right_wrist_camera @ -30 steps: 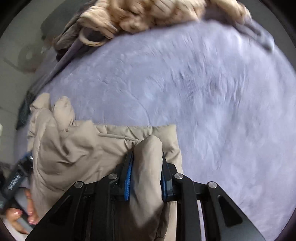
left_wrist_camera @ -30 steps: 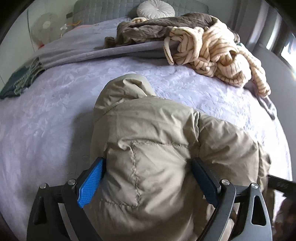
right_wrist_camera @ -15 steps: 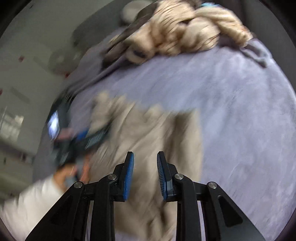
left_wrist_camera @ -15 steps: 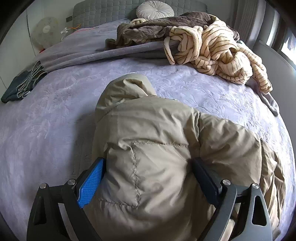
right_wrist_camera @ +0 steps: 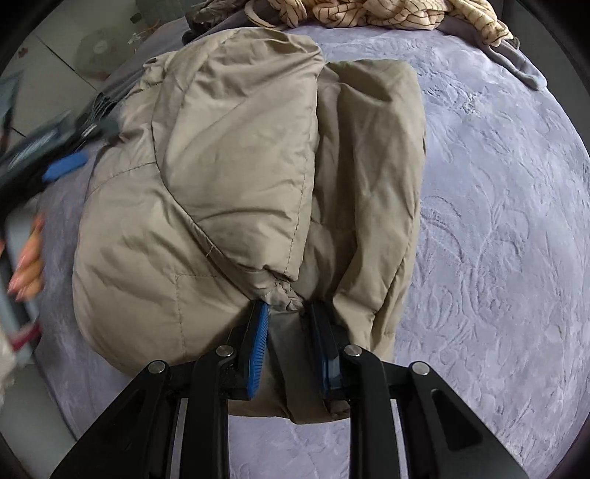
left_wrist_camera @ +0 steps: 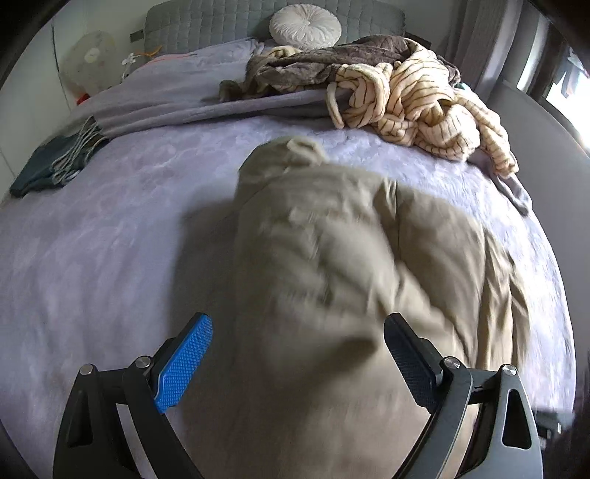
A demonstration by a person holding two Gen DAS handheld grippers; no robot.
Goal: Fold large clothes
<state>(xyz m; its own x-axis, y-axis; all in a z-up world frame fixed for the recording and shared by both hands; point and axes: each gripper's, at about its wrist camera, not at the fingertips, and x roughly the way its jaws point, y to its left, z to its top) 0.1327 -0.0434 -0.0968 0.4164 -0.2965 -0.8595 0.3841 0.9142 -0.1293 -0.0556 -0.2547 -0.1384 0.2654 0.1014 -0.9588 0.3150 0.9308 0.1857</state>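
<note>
The fingers of the left gripper [left_wrist_camera: 298, 350] are spread wide with nothing pinched between them; the blue pad [left_wrist_camera: 184, 363] on one finger faces the dark pad on the other across an open gap. The fingers of the right gripper [right_wrist_camera: 291, 333] stand close together, a fold of the jacket's hem between them; whether the pads actually press it cannot be told.

The bed [left_wrist_camera: 110, 228], covered in a lilac spread with a raised pattern, stretches away ahead of both pairs of fingers. On it, directly ahead of the left fingers and blurred there, lies the tan puffer jacket [left_wrist_camera: 332, 258], bundled into a thick folded heap with its hood end farthest from the fingertips. In the right wrist view the jacket [right_wrist_camera: 236, 154] fills the space ahead of the fingers, one padded panel laid over another, a seam and a gathered edge just at the fingertips.

Well beyond the jacket, far past the left fingertips, a striped cream garment [left_wrist_camera: 416, 107] is piled in a tangle, touching a brown blanket [left_wrist_camera: 332, 62]. Behind them a round white cushion [left_wrist_camera: 305, 26] leans against the grey headboard [left_wrist_camera: 206, 25]. Off to the left of the left fingers, at the bed's edge, lies a dark folded cloth [left_wrist_camera: 51, 164], and a fan [left_wrist_camera: 90, 60] stands beyond the bed's edge.

In the right wrist view the left gripper [right_wrist_camera: 55, 162] shows blurred to the left of the fingers, with the person's hand [right_wrist_camera: 27, 267] below it.
</note>
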